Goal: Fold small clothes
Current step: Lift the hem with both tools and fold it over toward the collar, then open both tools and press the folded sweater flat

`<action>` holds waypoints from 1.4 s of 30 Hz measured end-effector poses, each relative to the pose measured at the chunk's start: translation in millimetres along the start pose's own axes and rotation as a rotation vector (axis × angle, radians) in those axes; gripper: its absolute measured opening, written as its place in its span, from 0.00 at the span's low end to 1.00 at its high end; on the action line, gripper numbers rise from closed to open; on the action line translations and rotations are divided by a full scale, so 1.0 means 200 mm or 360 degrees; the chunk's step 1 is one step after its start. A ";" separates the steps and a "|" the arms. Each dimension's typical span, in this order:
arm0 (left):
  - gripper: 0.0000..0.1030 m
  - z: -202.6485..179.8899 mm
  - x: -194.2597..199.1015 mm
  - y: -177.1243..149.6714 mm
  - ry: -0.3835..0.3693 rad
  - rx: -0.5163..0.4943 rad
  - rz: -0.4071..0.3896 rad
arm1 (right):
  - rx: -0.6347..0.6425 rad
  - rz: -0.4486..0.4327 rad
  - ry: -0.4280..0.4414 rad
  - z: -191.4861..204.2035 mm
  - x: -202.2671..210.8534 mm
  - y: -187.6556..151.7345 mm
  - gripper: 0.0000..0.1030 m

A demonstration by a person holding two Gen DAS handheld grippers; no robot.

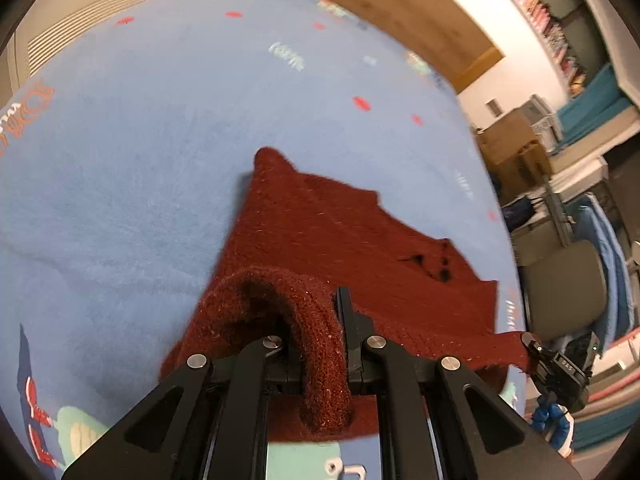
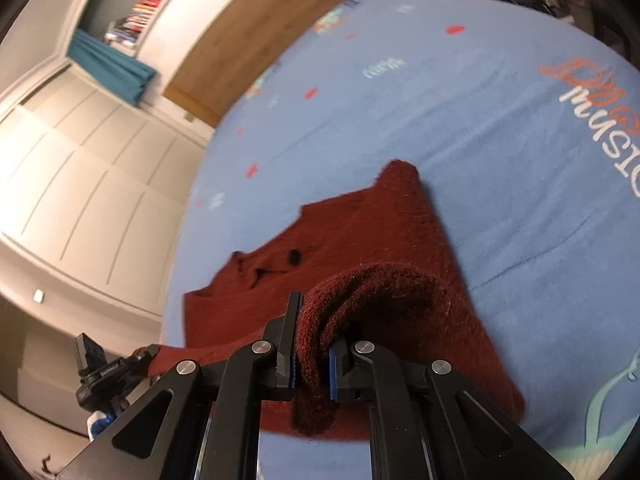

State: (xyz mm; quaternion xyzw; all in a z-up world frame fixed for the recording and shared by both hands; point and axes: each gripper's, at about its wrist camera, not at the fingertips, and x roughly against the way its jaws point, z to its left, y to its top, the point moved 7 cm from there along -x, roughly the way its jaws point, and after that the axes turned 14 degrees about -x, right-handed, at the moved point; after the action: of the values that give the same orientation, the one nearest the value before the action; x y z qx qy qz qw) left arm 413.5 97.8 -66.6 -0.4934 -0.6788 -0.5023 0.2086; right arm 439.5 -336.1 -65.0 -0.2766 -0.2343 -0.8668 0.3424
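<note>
A dark red knitted garment [image 1: 340,232] lies spread on a blue printed blanket [image 1: 132,152]. My left gripper [image 1: 320,344] is shut on a bunched near edge of the garment and lifts it in a loop. My right gripper [image 2: 312,356] is shut on the other near edge of the same garment [image 2: 360,240], also bunched in a loop over its fingers. In each wrist view the other gripper shows at the garment's far side corner, in the left wrist view [image 1: 560,364] and in the right wrist view [image 2: 108,372]. The garment's far end rests on the blanket.
The blue blanket [image 2: 460,120] covers the whole work surface, with red dots and printed letters. A wooden board [image 1: 400,4] stands behind it. Shelves with books [image 1: 552,20], boxes [image 1: 516,140] and a grey chair [image 1: 568,292] are at the right. White panelled doors [image 2: 80,184] are at the left.
</note>
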 end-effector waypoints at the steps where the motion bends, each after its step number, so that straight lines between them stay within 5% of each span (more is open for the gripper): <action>1: 0.08 0.02 -0.04 0.00 0.0016 0.0019 0.0023 | -0.0011 0.0004 -0.0018 -0.02 -0.03 0.02 0.10; 9: 0.12 0.11 -0.17 0.02 0.0036 0.0125 0.0101 | -0.0099 0.0021 -0.0093 -0.11 -0.16 0.10 0.14; 11: 0.21 0.13 -0.17 0.01 0.0017 0.0158 0.0113 | -0.0123 0.0018 -0.0105 -0.13 -0.16 0.11 0.20; 14: 0.42 0.12 -0.13 0.03 -0.0038 0.0164 0.0080 | -0.0143 -0.0023 -0.0132 -0.15 -0.16 0.13 0.42; 16: 0.46 0.11 -0.08 0.05 -0.0072 0.0142 0.0053 | -0.0147 -0.0044 -0.0106 -0.15 -0.14 0.15 0.54; 21: 0.53 0.09 0.02 0.09 -0.0018 0.0093 -0.0044 | -0.0130 -0.0096 -0.0114 -0.14 -0.06 0.18 0.58; 25: 0.53 0.02 0.05 0.10 0.0101 -0.0087 -0.0061 | 0.0097 -0.0167 -0.0188 -0.04 -0.02 0.17 0.64; 33: 0.53 -0.12 -0.16 0.07 0.0311 -0.0388 -0.0033 | 0.0575 -0.0135 -0.0345 0.17 -0.23 0.02 0.65; 42: 0.53 -0.02 -0.40 0.03 0.0525 -0.0503 0.0049 | 0.0741 -0.0076 -0.0628 0.04 -0.46 0.02 0.63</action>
State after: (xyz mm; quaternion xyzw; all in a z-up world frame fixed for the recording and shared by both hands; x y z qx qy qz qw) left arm 450.9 57.1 -124.1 -0.4414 -0.5408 -0.6730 0.2445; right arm 500.2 -291.1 -117.4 -0.3480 -0.4951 -0.7272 0.3241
